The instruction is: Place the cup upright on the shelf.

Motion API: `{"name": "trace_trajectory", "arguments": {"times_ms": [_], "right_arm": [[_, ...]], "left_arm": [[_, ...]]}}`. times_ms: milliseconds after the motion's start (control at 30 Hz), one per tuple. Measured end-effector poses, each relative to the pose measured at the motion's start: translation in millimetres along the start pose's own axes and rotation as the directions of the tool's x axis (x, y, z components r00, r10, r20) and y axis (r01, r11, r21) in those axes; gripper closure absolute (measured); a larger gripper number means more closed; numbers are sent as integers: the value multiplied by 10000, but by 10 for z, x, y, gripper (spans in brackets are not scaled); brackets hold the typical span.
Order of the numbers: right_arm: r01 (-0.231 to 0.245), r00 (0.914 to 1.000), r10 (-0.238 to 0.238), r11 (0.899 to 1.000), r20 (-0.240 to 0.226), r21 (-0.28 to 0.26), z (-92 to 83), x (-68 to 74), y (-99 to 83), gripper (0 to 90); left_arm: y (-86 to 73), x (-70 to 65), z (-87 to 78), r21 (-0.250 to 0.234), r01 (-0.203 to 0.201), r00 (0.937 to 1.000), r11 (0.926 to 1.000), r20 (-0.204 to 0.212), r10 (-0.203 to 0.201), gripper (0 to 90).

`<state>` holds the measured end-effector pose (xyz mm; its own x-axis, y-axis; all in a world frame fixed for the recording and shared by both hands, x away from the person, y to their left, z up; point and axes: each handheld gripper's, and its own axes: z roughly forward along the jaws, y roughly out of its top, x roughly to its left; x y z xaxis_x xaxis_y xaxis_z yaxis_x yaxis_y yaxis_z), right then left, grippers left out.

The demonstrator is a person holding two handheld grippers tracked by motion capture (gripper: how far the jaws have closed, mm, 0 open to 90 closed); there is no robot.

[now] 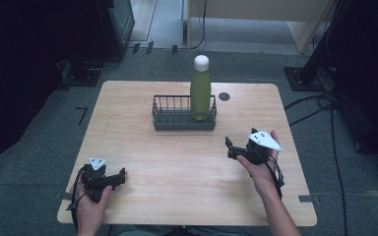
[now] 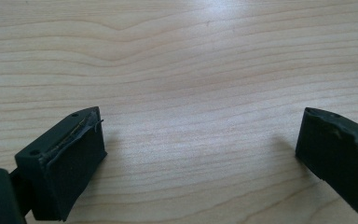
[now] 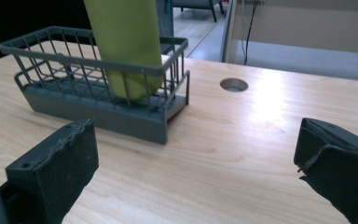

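The tall green metal bottle (image 1: 200, 93) with a white cap stands upright (long axis vertical) in the dark wire basket (image 1: 177, 119) at twelve o'clock on the surface (image 1: 177, 162). The right hand-held gripper (image 1: 232, 147), at four o'clock, points toward it, wide open and empty; the left hand-held gripper (image 1: 120, 176), at seven o'clock, also gapes empty.

The high view is dim and soft, dark at its side edges; glare whitens the tabletop (image 3: 265, 100) beside its round hole (image 3: 233, 84) in the right gripper view; jaws cast faint shadows; near jaws blur.

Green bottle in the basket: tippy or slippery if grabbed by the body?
Probably tippy: the green bottle stands tall and narrow, well above the basket rim. Its smooth rounded body may slip between flat jaws. Looks rigid; weight cannot be judged.
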<state>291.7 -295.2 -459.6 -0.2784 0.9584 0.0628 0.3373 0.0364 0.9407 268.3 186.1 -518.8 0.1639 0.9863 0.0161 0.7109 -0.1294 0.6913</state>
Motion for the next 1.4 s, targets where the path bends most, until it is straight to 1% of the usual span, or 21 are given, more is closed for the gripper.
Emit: {"name": "trace_trajectory", "arguments": {"times_ms": [133, 300, 367, 500, 700, 800, 833, 867, 900, 1033, 1100, 1133, 1167, 1200, 1233, 1267, 1300, 1333, 1367, 1400], "right_arm": [[-106, 9999, 105, 9999, 118, 121, -48, -64, -73, 0], [-99, 9996, 91, 9994, 271, 318, -104, -130, -185, 0], [-166, 9993, 152, 9990, 339, 410, -131, -163, -230, 0], [-322, 9986, 290, 9968, 451, 725, -179, -232, -325, 0], [-619, 9947, 494, 9881, 903, 1409, -253, -334, -464, 1], [-818, 9912, 610, 9801, 1178, 1809, -303, -392, -528, 6], [-818, 9912, 610, 9801, 1178, 1809, -303, -392, -528, 6], [-987, 9870, 683, 9720, 1455, 2134, -332, -434, -575, 18], [-1066, 9841, 692, 9668, 1638, 2322, -345, -451, -598, 22], [-1147, 9783, 561, 9484, 1996, 2955, -390, -512, -697, 25], [-1149, 9787, 552, 9454, 1978, 3049, -422, -532, -744, 25], [-1128, 9793, 515, 9418, 1956, 3166, -438, -541, -767, 25], [-1128, 9793, 515, 9418, 1956, 3166, -438, -541, -767, 25], [-1031, 9797, 370, 9359, 1970, 3369, -471, -540, -815, 24], [-1031, 9797, 370, 9359, 1970, 3369, -471, -540, -815, 24], [-1019, 9791, 281, 9249, 2015, 3662, -502, -546, -849, 20], [-1019, 9791, 281, 9249, 2015, 3662, -502, -546, -849, 20], [-1002, 9758, 184, 9231, 2178, 3713, -548, -551, -868, 21], [-1031, 9749, 173, 9186, 2220, 3814, -569, -557, -880, 20], [-1151, 9735, 269, 9157, 2272, 3850, -590, -565, -891, 18]], "left_arm": [[0, 0, 0, 2, -2, 10000, 10000, 0, 2, 16], [0, 0, 0, 1, -1, 10000, 10000, 1, 1, 16], [0, 0, 0, 1, -4, 10000, 10000, 1, 4, 16], [0, 0, 0, 1, -1, 10000, 10000, 1, 1, 16], [0, 0, 0, 1, -2, 10000, 10000, 1, 2, 16], [0, 0, 0, 1, -4, 10000, 10000, 0, 4, 16], [0, 0, 0, 1, -4, 10000, 10000, 0, 4, 16], [0, 0, 0, 2, -1, 10000, 10000, 0, 1, 16], [0, 0, 0, 1, -1, 10000, 10000, 1, 1, 16], [0, 0, 0, 2, -2, 10000, 10000, 0, 2, 16], [0, 0, 0, 0, 0, 10000, 10000, 0, 0, 16], [0, 0, 0, 1, -2, 10000, 10000, 1, 2, 16], [0, 0, 0, 1, -2, 10000, 10000, 1, 2, 16], [0, 0, 0, 0, -3, 10000, 10000, 0, 3, 16], [0, 0, 0, 0, -3, 10000, 10000, 0, 3, 16], [0, 0, 0, 2, -2, 10000, 10000, 0, 2, 16], [0, 0, 0, 2, -2, 10000, 10000, 0, 2, 16], [0, 0, 0, 1, -3, 10000, 10000, 0, 3, 16], [0, 0, 0, 1, -1, 10000, 10000, 0, 1, 16], [-1, 0, 0, -3, 0, 10000, 10000, 1, 0, 16]]}}
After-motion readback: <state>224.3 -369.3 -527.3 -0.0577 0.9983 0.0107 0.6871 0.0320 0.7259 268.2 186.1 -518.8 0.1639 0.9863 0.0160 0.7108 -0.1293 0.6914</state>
